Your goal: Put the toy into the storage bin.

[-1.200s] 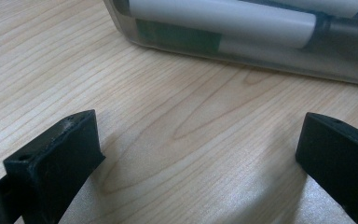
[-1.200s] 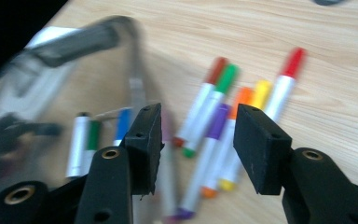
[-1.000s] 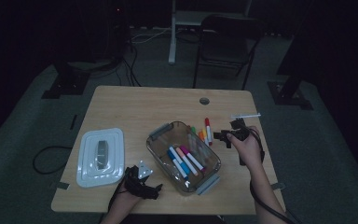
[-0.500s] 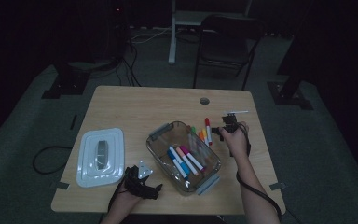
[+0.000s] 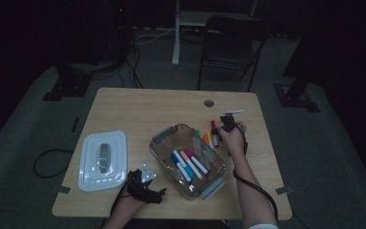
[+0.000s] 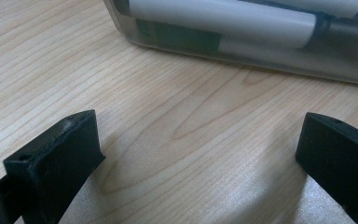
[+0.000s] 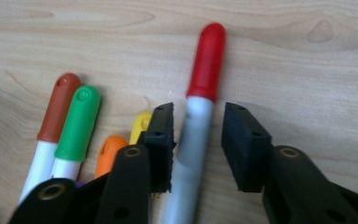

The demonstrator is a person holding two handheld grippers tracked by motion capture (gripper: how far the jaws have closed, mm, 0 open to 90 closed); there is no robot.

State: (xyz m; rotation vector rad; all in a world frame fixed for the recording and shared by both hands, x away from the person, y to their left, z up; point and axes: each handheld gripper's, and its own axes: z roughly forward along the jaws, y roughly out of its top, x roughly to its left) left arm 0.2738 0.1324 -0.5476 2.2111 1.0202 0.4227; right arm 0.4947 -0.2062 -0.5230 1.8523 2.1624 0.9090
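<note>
Right gripper (image 7: 196, 140) closing round the red marker (image 7: 200, 112) – not clamped yet – light, slick barrel, grab mid-body.

Table (image 5: 138, 109): pale wood, visible grain, smooth matt finish.
Container (image 5: 164, 157): clear plastic, glossy, with grey plastic end clips.
Lid (image 5: 119, 143): white plastic, smooth, faint sheen.
Red-capped marker (image 7: 200, 93): glossy plastic cap, smooth white barrel.
Green-capped marker (image 7: 77, 123) and brown-capped marker (image 7: 58, 107): the same glossy plastic.
Right gripper (image 7: 196, 140): black, matt, slightly rough pads.
Left gripper (image 6: 200, 154): matt black blocks.
</note>
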